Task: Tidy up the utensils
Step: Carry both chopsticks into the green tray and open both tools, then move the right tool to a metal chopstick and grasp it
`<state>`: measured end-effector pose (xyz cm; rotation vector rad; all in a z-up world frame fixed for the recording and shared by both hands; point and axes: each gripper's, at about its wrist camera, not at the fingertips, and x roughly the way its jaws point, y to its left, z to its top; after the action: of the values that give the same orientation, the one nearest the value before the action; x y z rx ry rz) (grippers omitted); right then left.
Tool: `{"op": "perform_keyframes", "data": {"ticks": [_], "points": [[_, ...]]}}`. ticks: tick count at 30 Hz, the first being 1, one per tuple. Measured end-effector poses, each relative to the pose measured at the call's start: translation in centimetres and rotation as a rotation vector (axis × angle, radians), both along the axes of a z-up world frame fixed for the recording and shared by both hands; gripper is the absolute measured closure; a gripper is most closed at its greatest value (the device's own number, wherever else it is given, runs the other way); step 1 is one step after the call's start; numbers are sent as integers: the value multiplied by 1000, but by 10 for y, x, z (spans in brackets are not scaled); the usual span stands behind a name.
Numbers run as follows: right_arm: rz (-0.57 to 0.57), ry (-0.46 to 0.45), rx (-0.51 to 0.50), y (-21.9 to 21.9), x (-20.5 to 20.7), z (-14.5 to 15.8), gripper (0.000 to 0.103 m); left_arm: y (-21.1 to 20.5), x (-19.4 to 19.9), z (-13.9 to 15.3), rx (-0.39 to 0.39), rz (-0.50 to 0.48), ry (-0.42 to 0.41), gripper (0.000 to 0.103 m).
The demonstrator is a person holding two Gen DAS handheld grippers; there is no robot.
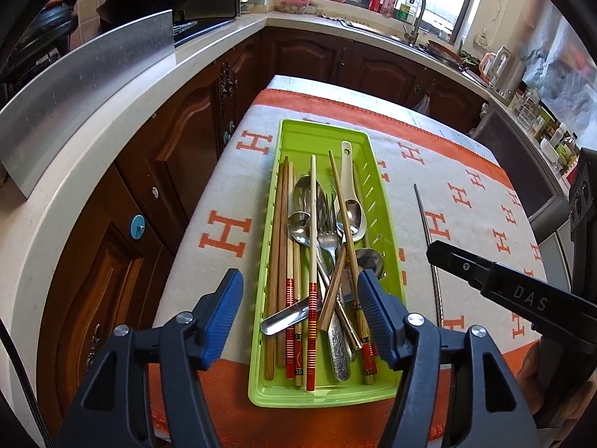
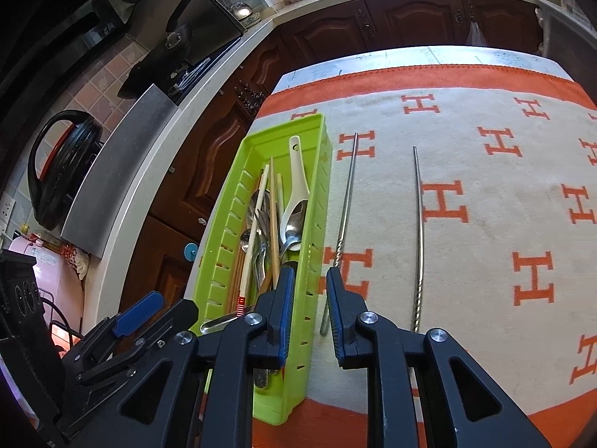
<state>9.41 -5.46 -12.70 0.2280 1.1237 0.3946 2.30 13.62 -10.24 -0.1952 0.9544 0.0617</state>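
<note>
A kitchen desk under an orange-and-white H-patterned cloth (image 2: 466, 142) carries a green tray (image 1: 321, 138) heaped with chopsticks, spoons and forks. Two metal chopsticks (image 2: 417, 231) lie on the cloth just right of it. The left claw (image 1: 298, 317) hangs spread wide over the tray; the right claw (image 2: 308, 317), partly spread and pinching nothing, straddles the tray's right wall.

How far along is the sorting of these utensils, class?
Done: two metal chopsticks lie on the cloth beside the green tray. In hand: nothing; the left gripper and right gripper are open. Left: wooden chopsticks, spoons and forks remain jumbled in the tray.
</note>
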Motion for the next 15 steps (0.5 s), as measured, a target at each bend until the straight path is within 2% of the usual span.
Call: {"op": "perform_keyframes", "data": {"ticks": [8, 15], "points": [[-5, 23, 26, -9, 8, -13, 85, -7, 2, -1, 17, -8, -5, 40], [-11, 91, 59, -12, 40, -43, 85, -12, 8, -4, 28, -21, -4, 40]]}}
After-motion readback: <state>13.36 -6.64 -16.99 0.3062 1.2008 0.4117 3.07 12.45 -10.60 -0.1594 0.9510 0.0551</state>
